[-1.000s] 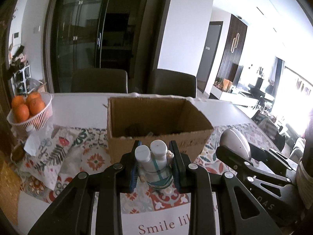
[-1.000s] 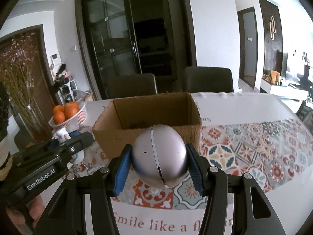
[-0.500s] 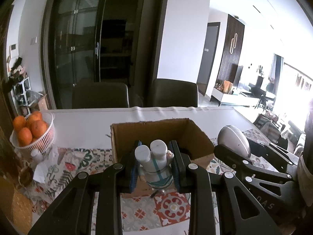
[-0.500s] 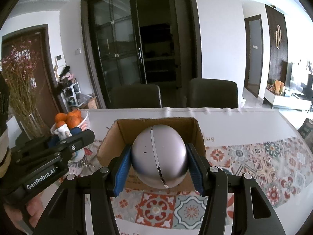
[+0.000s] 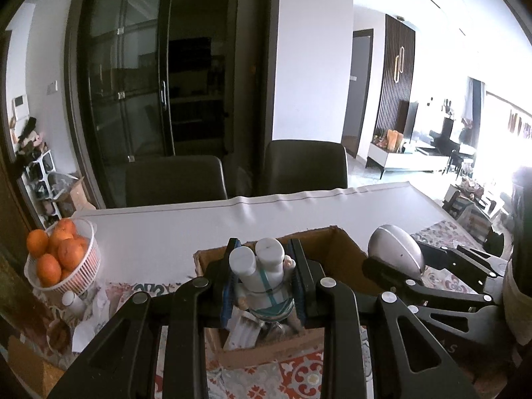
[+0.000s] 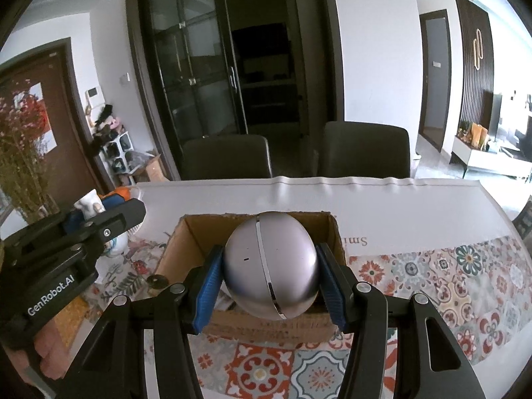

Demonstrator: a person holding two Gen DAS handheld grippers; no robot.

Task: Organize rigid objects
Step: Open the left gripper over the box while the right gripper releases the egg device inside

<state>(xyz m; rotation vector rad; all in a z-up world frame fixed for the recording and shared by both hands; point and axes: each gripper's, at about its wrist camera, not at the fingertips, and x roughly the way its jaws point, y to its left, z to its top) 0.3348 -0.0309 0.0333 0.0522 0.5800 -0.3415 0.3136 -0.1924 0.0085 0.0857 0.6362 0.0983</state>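
The bench (image 6: 415, 206) is covered by a white cloth whose near part is printed with a red, teal and grey tile pattern. On it an open cardboard box (image 6: 196, 236) of plain brown corrugated board is set, its long axis running left to right; loose items lie inside it, too hidden to be named.

The right tongs (image 6: 271, 274) are clamped on a smooth, matte silver egg-shaped device (image 6: 271, 266), held over the box opening between blue ribbed pads. A thin bright seam runs around the device from top to bottom, and its long axis is tilted slightly, the narrower end pointing up and away from the camera.

The left tongs (image 5: 262, 279) are clamped on a small white figurine (image 5: 262, 276), also held above the box. Its two rounded, cylindrical white tops point upward with a slight tilt, and teal straps cross its glossy body.

A white ribbed basket (image 5: 83, 266) of oranges (image 5: 60, 252) stands at the left edge of the bench, well apart from the box.
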